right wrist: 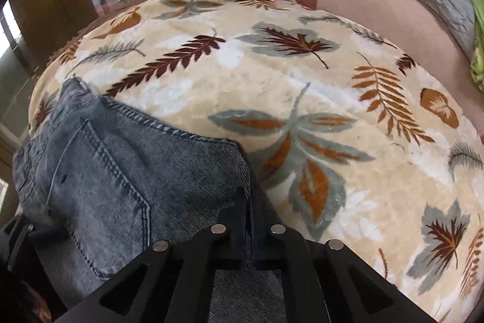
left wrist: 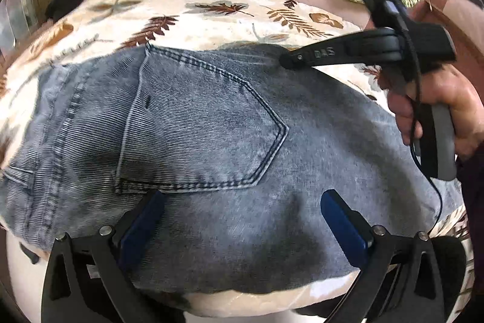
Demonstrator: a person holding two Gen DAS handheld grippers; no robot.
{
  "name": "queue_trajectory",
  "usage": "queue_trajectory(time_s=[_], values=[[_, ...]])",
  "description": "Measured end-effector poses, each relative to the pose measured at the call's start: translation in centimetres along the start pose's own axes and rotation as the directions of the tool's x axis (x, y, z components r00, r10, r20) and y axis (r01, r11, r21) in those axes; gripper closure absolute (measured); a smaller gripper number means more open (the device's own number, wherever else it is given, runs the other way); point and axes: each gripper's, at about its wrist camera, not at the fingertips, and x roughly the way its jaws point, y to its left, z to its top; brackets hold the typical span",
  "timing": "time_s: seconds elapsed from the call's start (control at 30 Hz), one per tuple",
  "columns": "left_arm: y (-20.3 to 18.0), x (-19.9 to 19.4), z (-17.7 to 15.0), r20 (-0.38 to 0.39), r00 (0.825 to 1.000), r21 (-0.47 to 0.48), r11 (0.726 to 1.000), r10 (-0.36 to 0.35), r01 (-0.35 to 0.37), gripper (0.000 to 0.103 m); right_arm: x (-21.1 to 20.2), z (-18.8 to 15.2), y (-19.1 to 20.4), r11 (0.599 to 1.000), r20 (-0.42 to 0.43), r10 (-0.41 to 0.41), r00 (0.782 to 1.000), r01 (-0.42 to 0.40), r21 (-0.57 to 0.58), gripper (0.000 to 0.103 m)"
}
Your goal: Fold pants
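**A:** Which step is in hand here?

**B:** I'd say a fold is being set up or just finished. The pants (left wrist: 211,141), faded blue jeans, lie on the bed over a leaf-print blanket (right wrist: 302,74), seat side up with a back pocket (left wrist: 199,123) showing. They look already doubled, one leg over the other, though I can't see the leg ends to confirm it.

**A:** And the two tools?

**B:** The left gripper (left wrist: 242,220) hangs over the denim just below the pocket with its jaws spread wide and nothing between them; the blue pads (left wrist: 345,220) stand apart above the cloth. The right gripper (right wrist: 249,220) has its jaws clenched tight at the jeans' far edge, near the seam by the blanket. Whether cloth is pinched between them I can't tell; in the left view its tip (left wrist: 290,58) sits right at that edge.

**A:** What does the next move call for?

**B:** Probably a second hold. The left jaws would need to sink and close on an edge so both ends lift together; one pinch alone would drag the heavy cloth askew.

**A:** How will the stuff handle?

**B:** Denim is thick and stiff, with raised double stitching and a ribbed weave, so it should hold a crease. The blanket is plush and soft, likely to bunch under a dragged fold.
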Motion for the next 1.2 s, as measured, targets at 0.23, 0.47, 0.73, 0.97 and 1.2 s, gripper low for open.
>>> queue_trajectory(time_s=[0.23,0.47,0.73,0.97,1.2], values=[[-1.8,1.1,-1.0,-0.07,0.978,0.123,0.975,0.195,-0.185,0.0,2.0,0.4,-0.3,0.998,-0.009,-0.045,0.999,0.046,0.051,0.102],[-1.9,1.9,-1.0,-0.099,0.972,0.146,0.969,0.213,-0.198,0.0,0.2,-0.2,-2.8,0.977,0.048,0.102,0.994,-0.109,0.184,0.099],[-1.4,1.6,-0.5,-0.087,0.977,0.128,0.975,0.196,-0.184,0.0,-6.1,-5.5,-5.3,0.926,0.149,0.154,0.977,-0.196,0.322,0.097],[-2.0,2.2,-0.9,-0.097,0.966,0.154,0.962,0.241,-0.225,0.0,-5.1,-11.2,-5.2,0.909,0.018,0.058,0.998,-0.061,0.412,0.097],[-1.9,2.3,-1.1,-0.129,0.961,0.166,0.961,0.245,-0.223,0.0,-5.8,-14.0,-5.8,0.876,0.032,0.052,0.998,-0.061,0.479,0.096]])
